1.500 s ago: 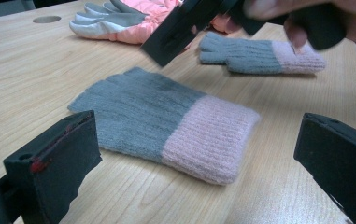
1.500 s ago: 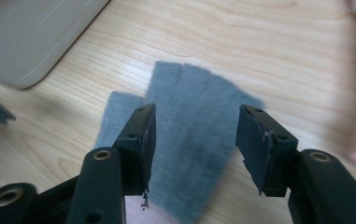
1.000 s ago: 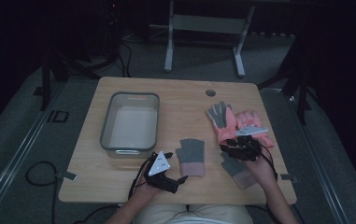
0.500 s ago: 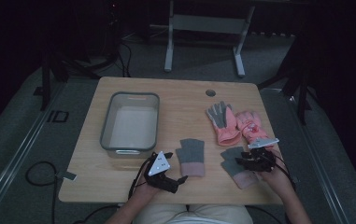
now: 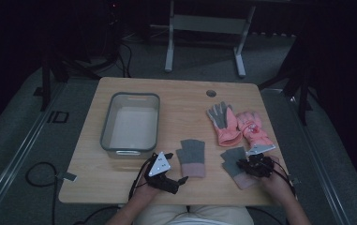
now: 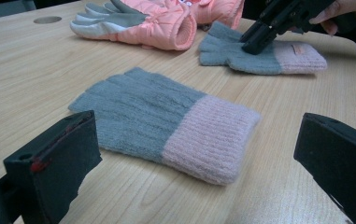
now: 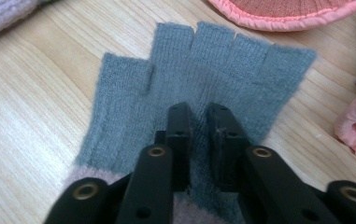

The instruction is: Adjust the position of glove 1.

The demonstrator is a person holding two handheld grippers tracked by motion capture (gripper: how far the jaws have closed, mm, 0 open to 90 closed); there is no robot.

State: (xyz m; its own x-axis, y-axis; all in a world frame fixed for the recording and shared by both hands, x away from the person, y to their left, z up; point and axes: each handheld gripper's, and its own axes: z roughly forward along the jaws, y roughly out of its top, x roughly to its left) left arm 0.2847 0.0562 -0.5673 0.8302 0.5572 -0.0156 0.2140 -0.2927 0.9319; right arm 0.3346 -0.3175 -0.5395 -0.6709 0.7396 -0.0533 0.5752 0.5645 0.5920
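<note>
High view: wooden table [image 5: 181, 101], grey bin [image 5: 130, 122] at left, pink gloves [image 5: 238, 124] at right, two grey-pink knit gloves near front edge. Right gripper [image 7: 199, 114] pressed onto right knit glove [image 7: 203, 88], jaws narrowed, pinching fold of fabric. Left gripper [image 6: 194, 161] jaws wide apart, nothing between them, just short of middle knit glove [image 6: 166, 121].

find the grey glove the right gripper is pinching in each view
High view: grey glove, lower right of the table, under the right gripper.
Left gripper view: upper right, the gripper's jaws pressing on it.
Right gripper view: centre, jaws nearly closed on the knit.
Shared landmark: the pink glove beside it.
</note>
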